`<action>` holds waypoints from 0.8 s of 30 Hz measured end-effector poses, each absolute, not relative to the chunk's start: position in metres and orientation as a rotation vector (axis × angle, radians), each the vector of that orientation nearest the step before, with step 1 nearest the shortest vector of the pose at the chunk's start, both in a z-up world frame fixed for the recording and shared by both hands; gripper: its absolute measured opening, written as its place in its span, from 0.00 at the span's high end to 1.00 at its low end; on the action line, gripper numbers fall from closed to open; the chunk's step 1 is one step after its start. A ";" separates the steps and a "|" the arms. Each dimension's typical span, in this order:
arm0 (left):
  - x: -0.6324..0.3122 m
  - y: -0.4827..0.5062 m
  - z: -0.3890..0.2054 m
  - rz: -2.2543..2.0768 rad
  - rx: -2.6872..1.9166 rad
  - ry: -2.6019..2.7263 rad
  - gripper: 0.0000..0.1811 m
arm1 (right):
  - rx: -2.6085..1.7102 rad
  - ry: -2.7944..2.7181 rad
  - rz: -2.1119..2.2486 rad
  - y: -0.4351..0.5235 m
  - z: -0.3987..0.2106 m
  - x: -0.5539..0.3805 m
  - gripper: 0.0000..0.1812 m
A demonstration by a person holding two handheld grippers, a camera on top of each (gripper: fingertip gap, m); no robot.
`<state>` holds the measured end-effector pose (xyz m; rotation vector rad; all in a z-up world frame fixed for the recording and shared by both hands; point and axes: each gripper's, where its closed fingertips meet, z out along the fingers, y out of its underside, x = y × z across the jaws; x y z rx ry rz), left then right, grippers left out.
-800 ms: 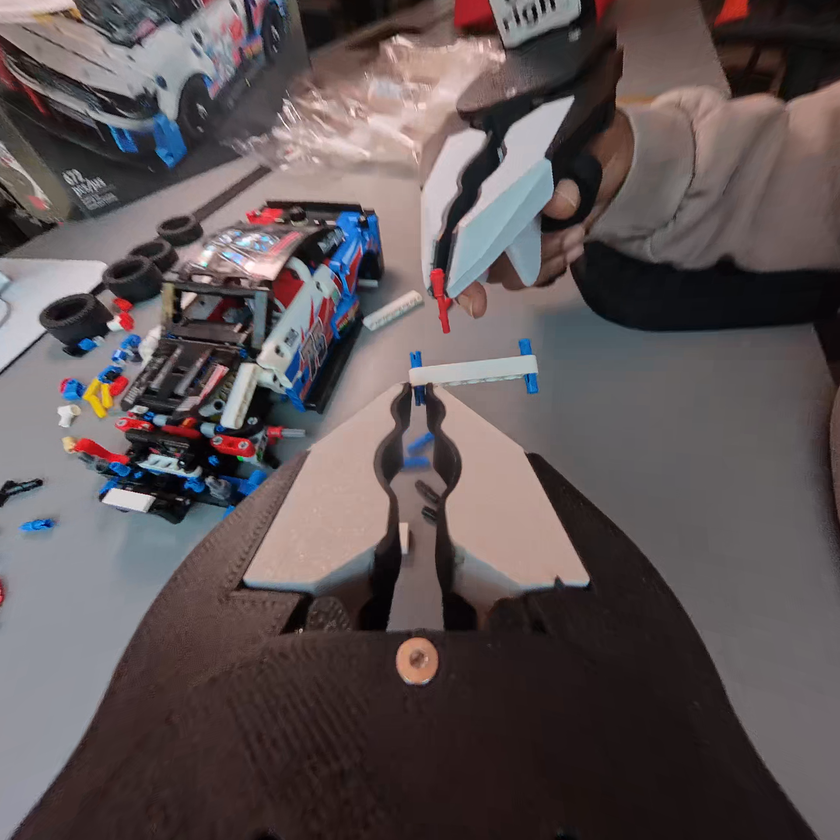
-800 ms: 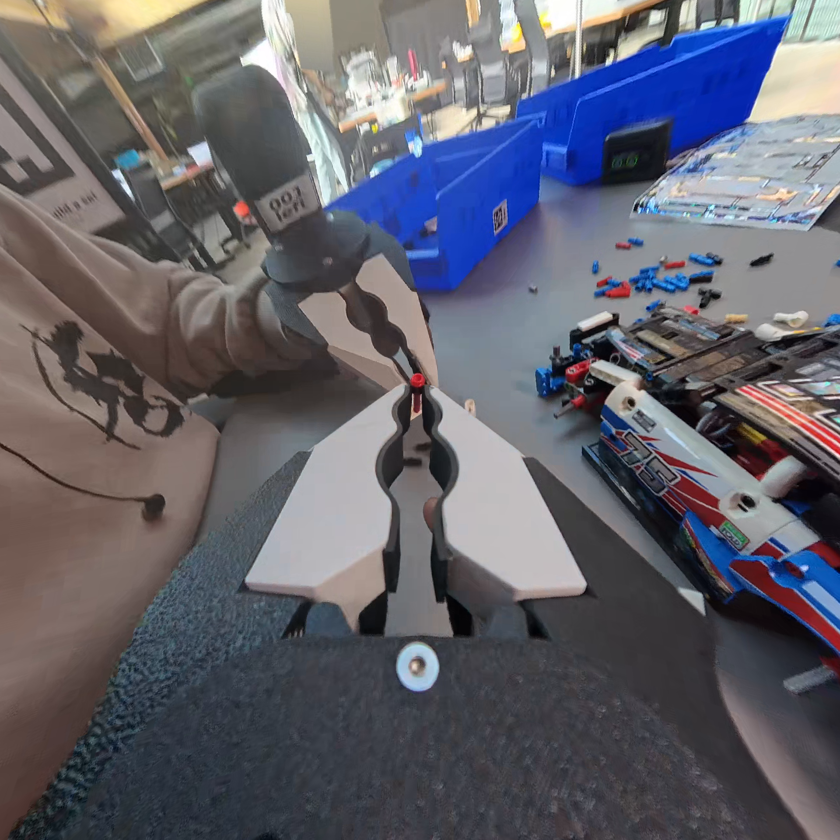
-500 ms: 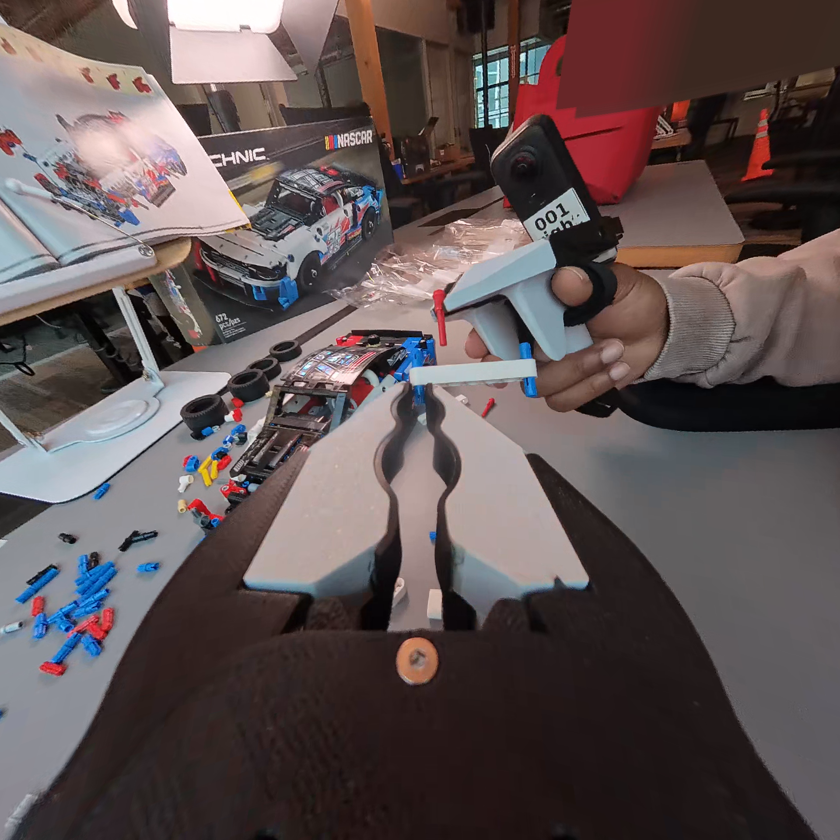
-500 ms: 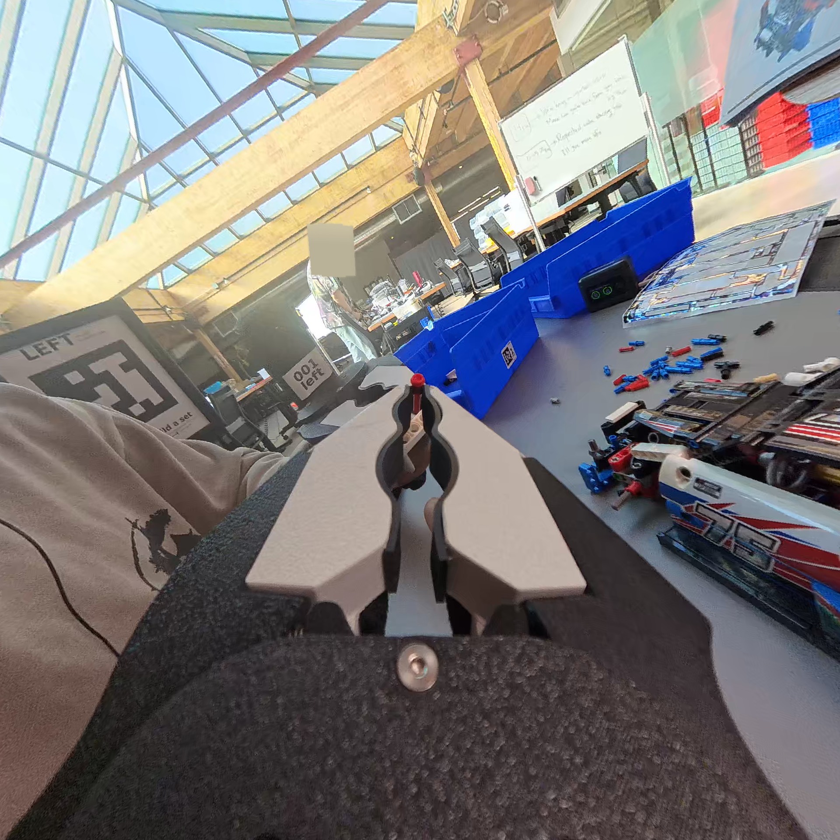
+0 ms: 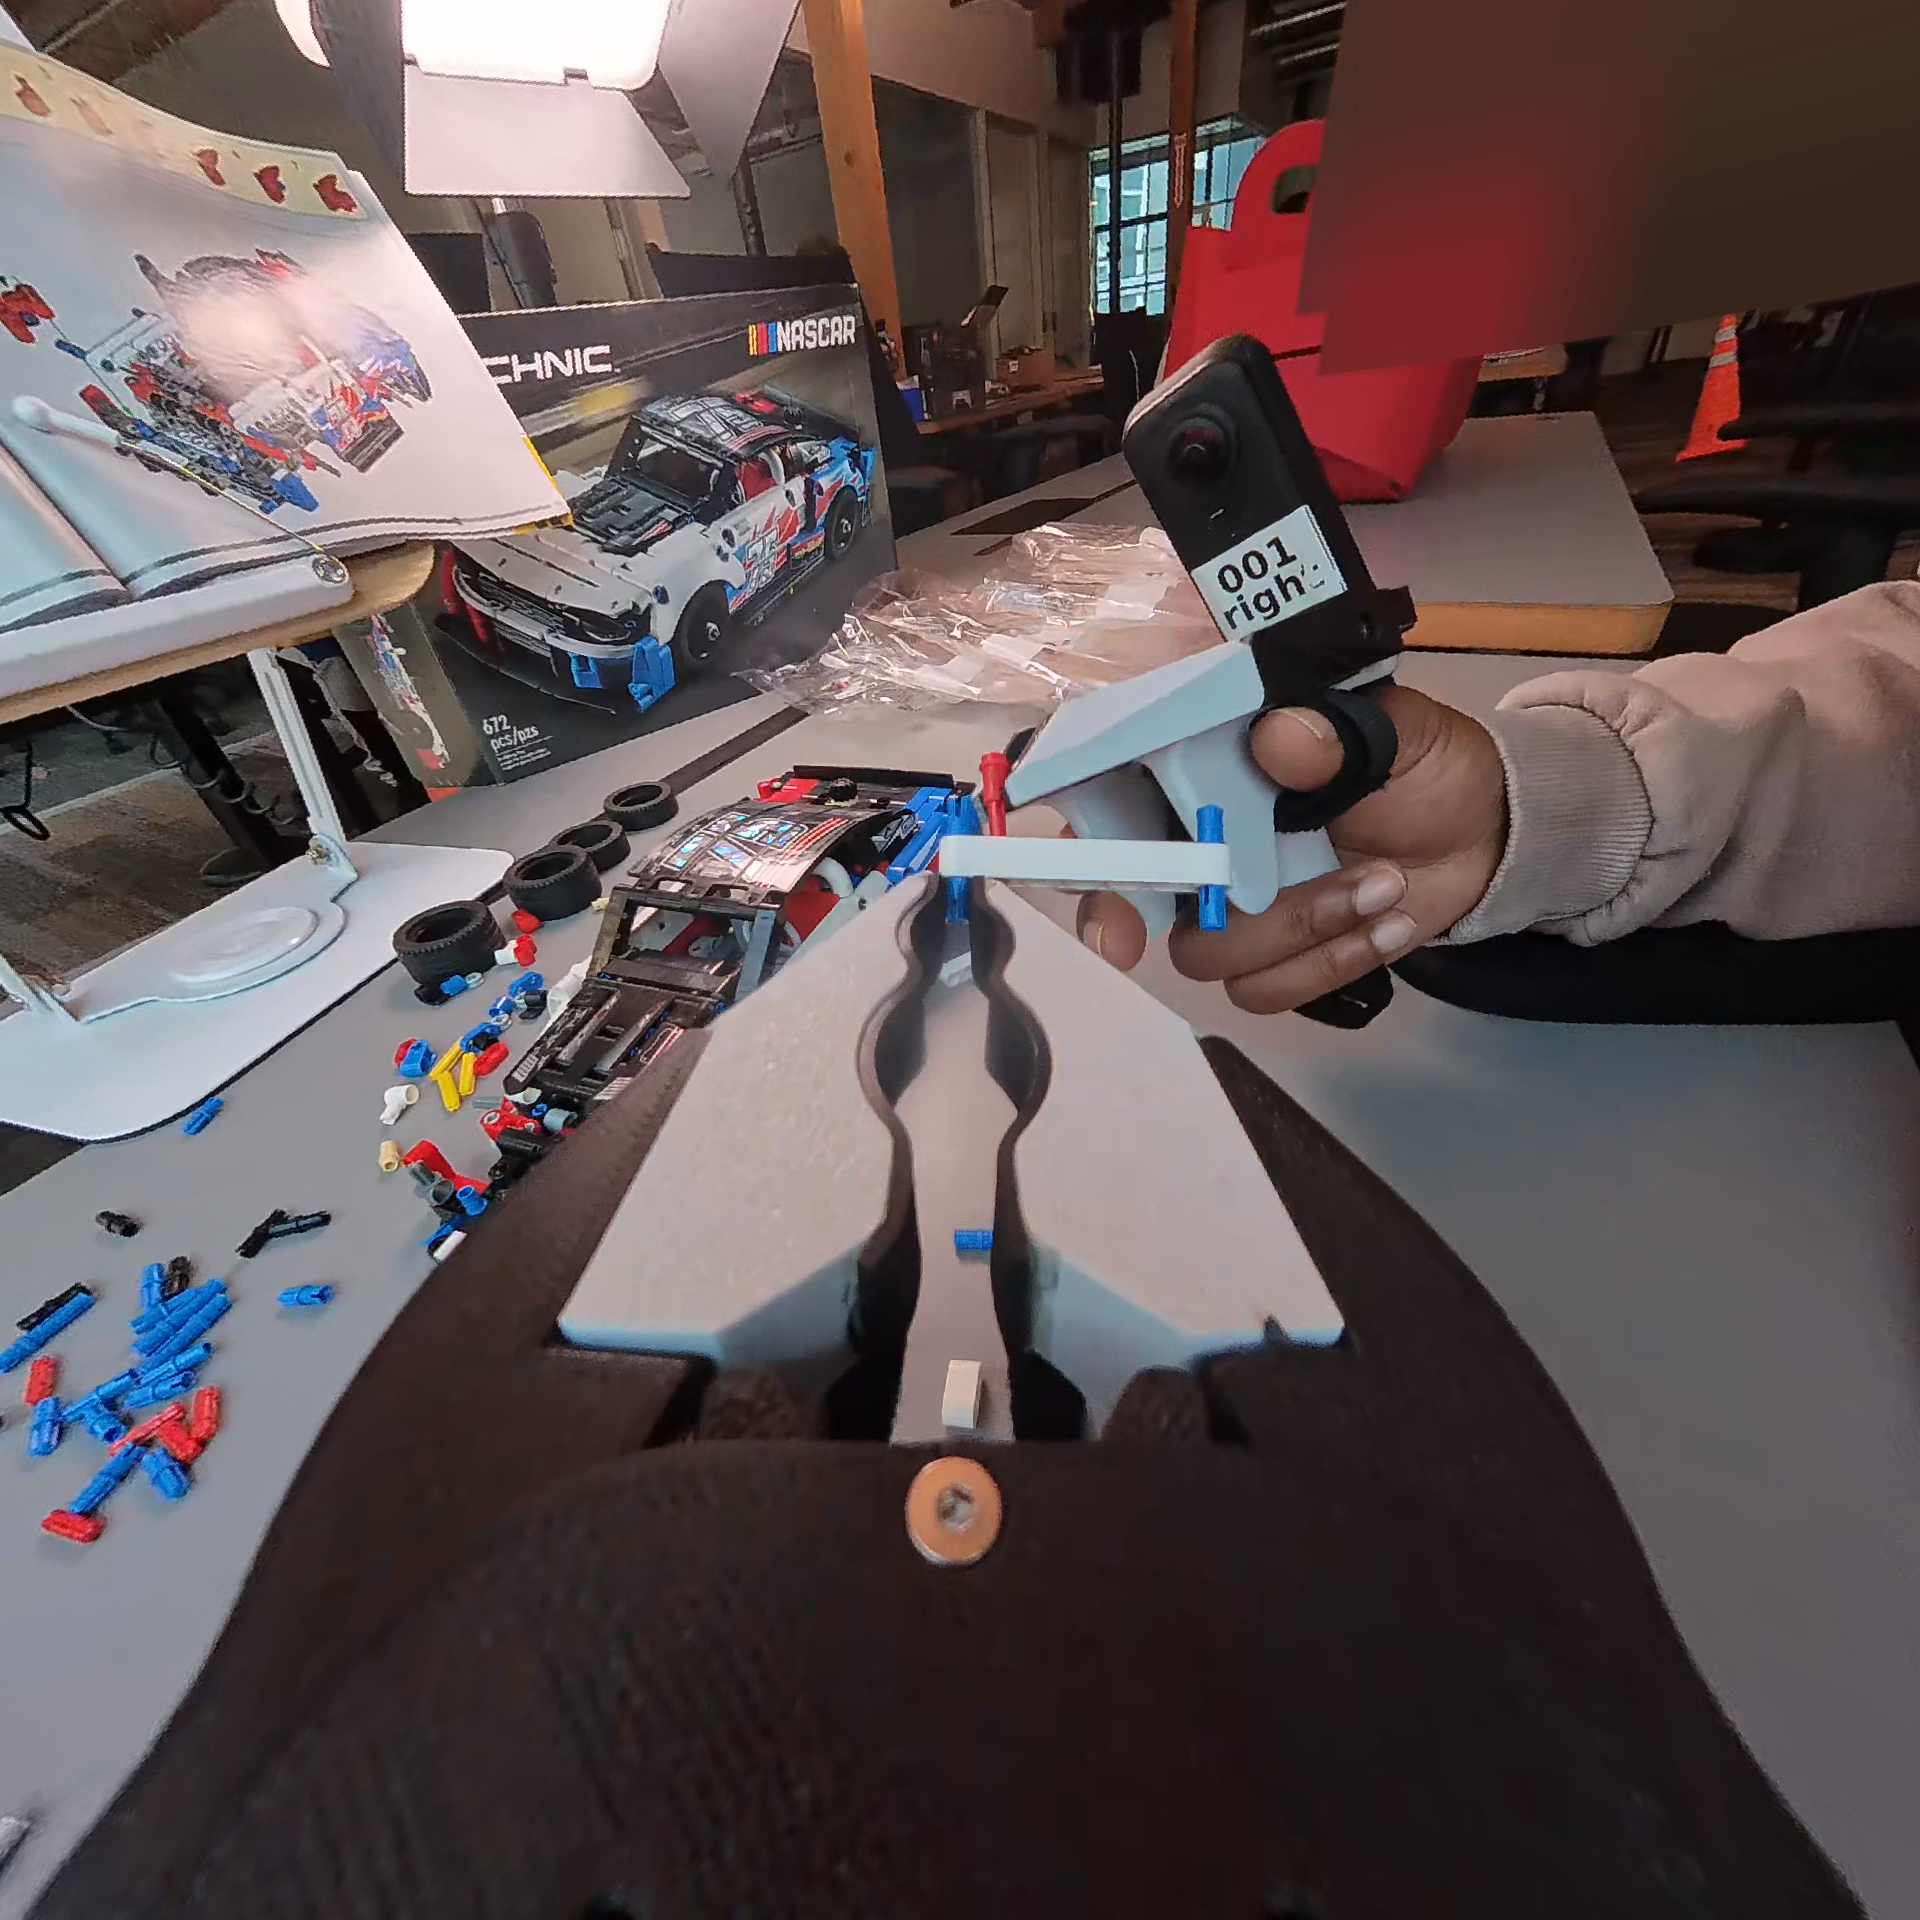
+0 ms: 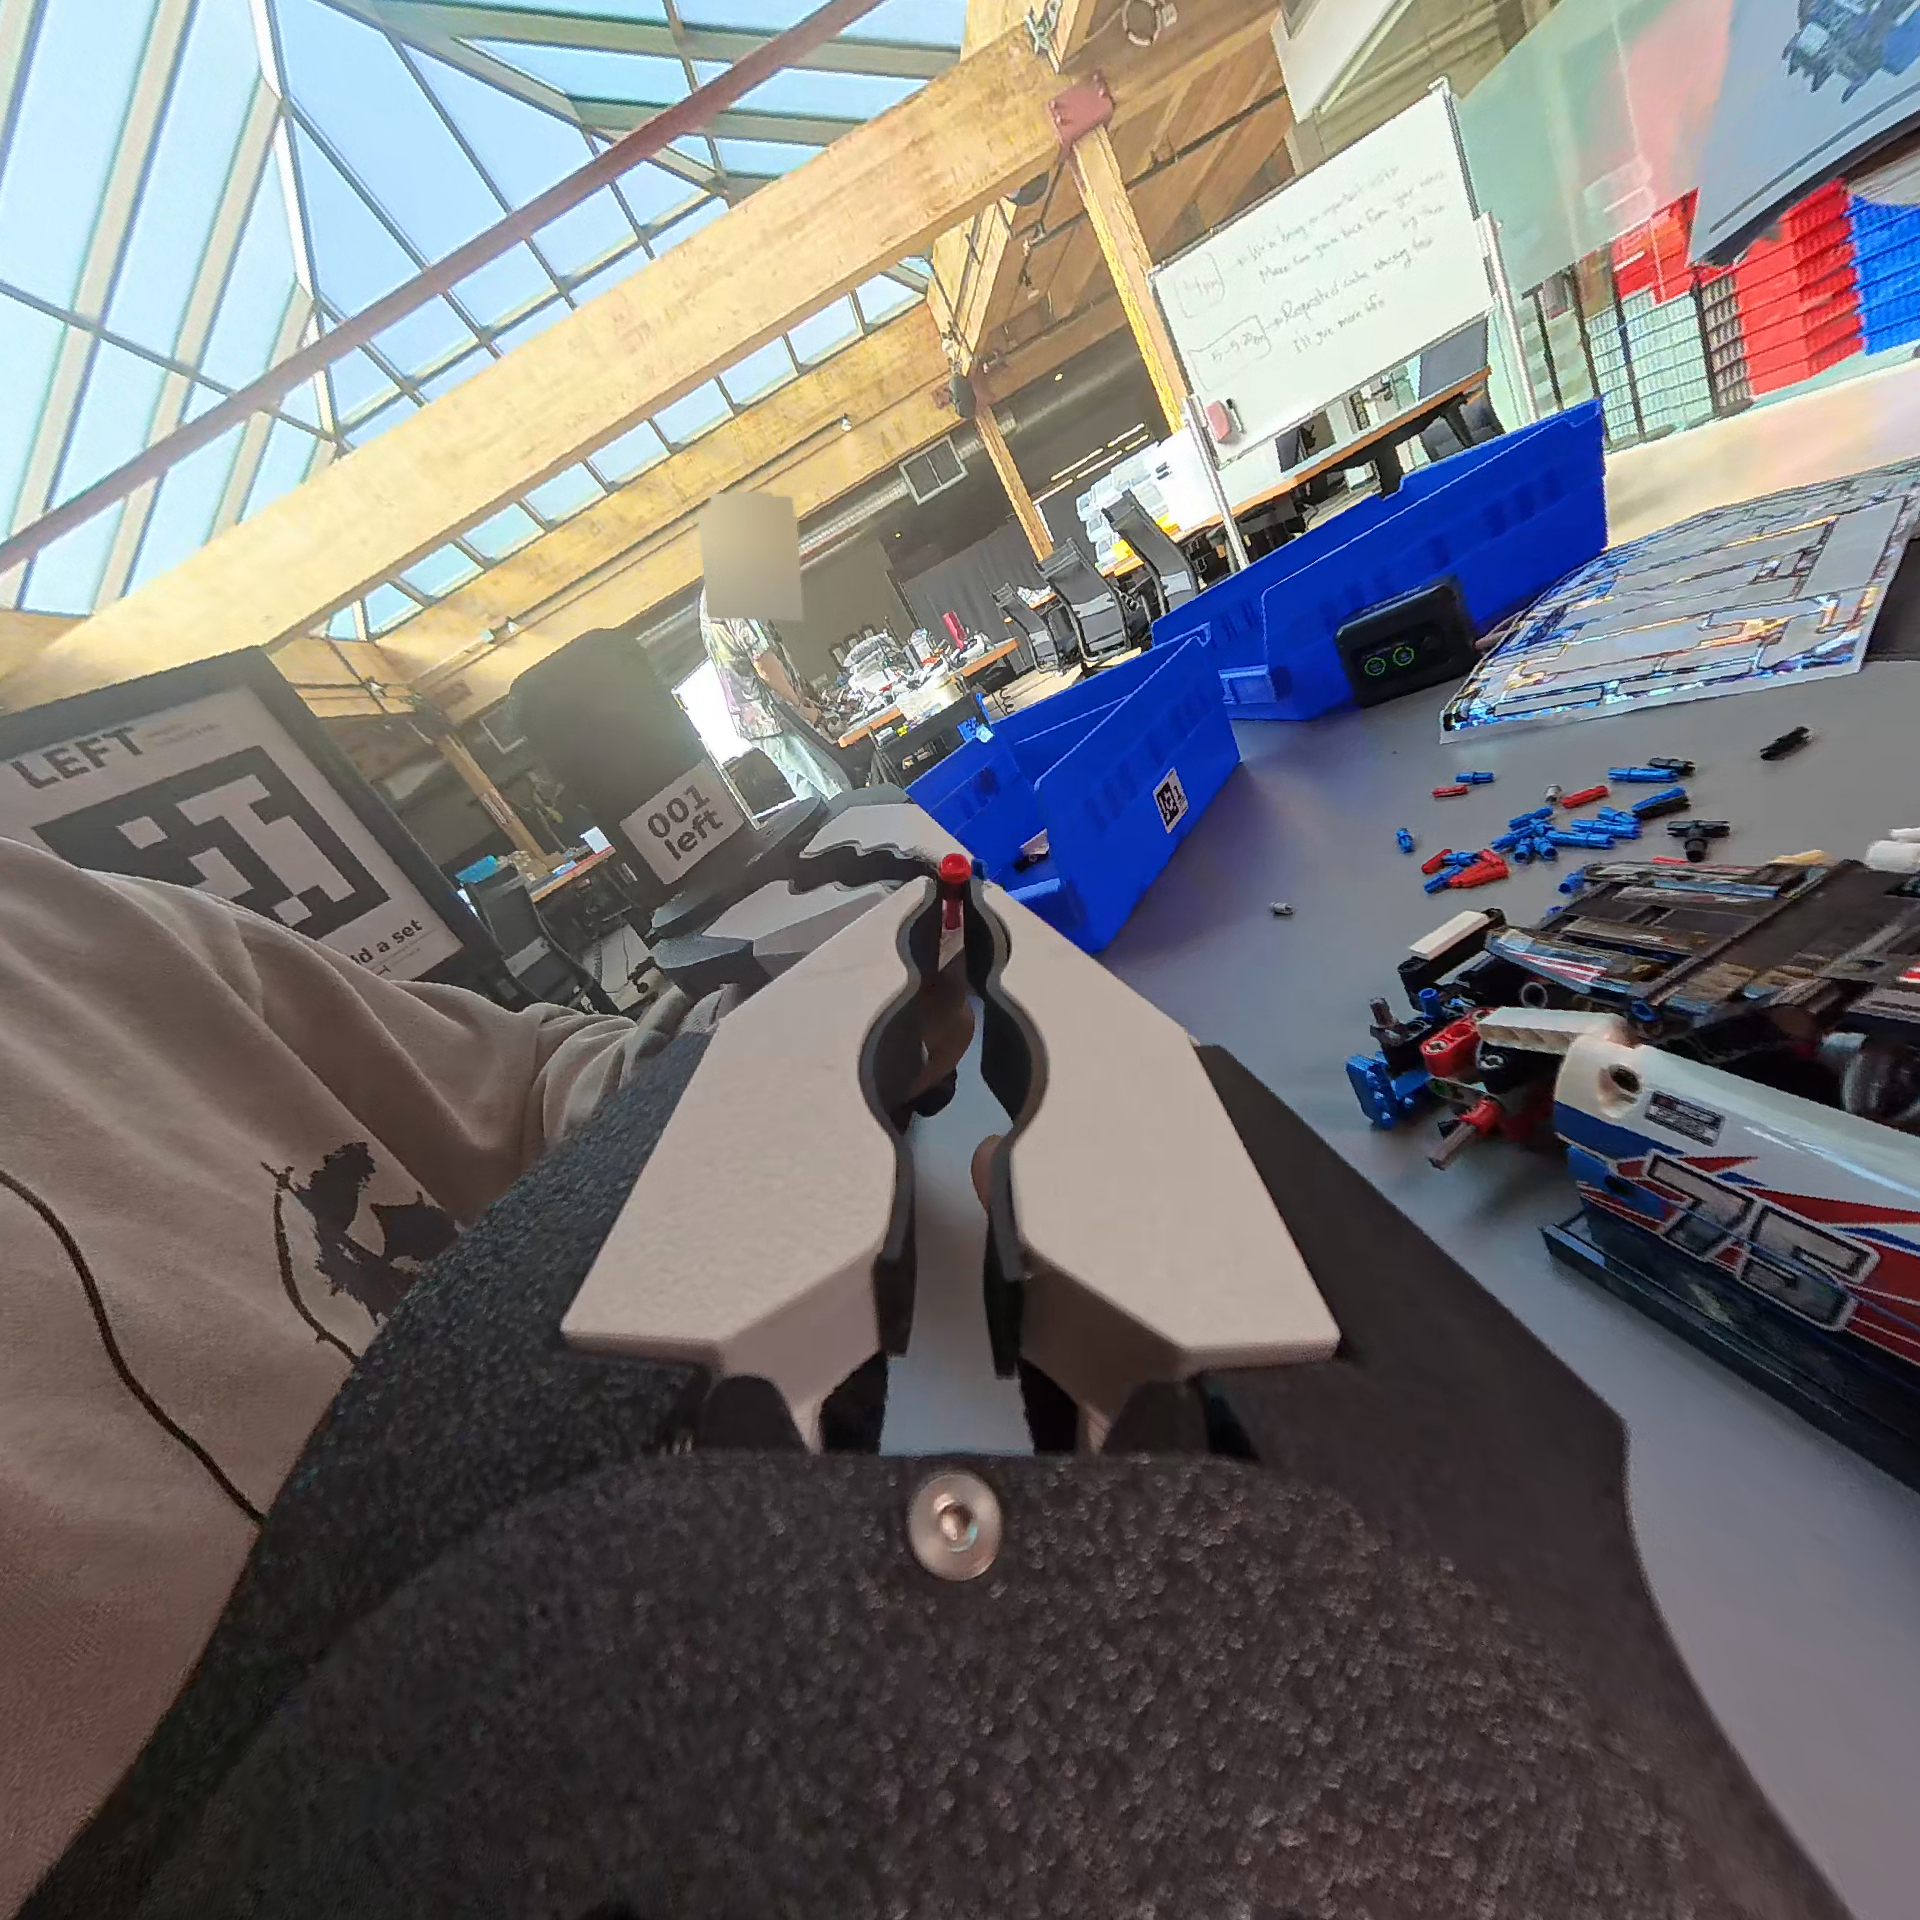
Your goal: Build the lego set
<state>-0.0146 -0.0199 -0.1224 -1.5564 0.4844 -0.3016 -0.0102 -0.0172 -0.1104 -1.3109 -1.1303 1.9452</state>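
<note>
My left gripper (image 5: 954,902) is shut on a white beam (image 5: 1081,862) with a blue pin at each end and holds it level above the table. My right gripper (image 6: 951,902) is shut on a red pin (image 6: 951,878). In the left wrist view the right gripper (image 5: 1000,798) holds the red pin (image 5: 993,792) upright, right above the beam's left end. The half-built race car (image 5: 748,894) sits on the grey table behind the beam; it also shows in the right wrist view (image 6: 1704,1060).
Loose blue, red and yellow pins (image 5: 135,1382) lie at left, more in the right wrist view (image 6: 1558,831). Several black tyres (image 5: 551,878), the set's box (image 5: 665,520), an instruction booklet on a stand (image 5: 208,343), plastic bags (image 5: 997,613). Blue bins (image 6: 1122,800) and a sticker sheet (image 6: 1704,613) stand behind. My left and right fingertips are right by each other.
Both grippers tilted up from the table and came together. The red pin went from well above the beam to right over its left end.
</note>
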 end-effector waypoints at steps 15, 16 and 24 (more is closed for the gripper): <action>-0.028 -0.012 -0.137 -0.252 -1.666 0.417 0.99 | -1.320 -1.328 1.527 -0.006 -0.117 -0.010 0.80; -0.030 -0.010 -0.141 -0.236 -1.691 0.406 0.99 | -1.331 -1.366 1.412 -0.006 -0.122 -0.013 0.77; -0.036 -0.002 -0.163 -0.208 -1.823 0.334 0.99 | -1.257 -1.560 0.706 -0.006 -0.163 -0.034 0.82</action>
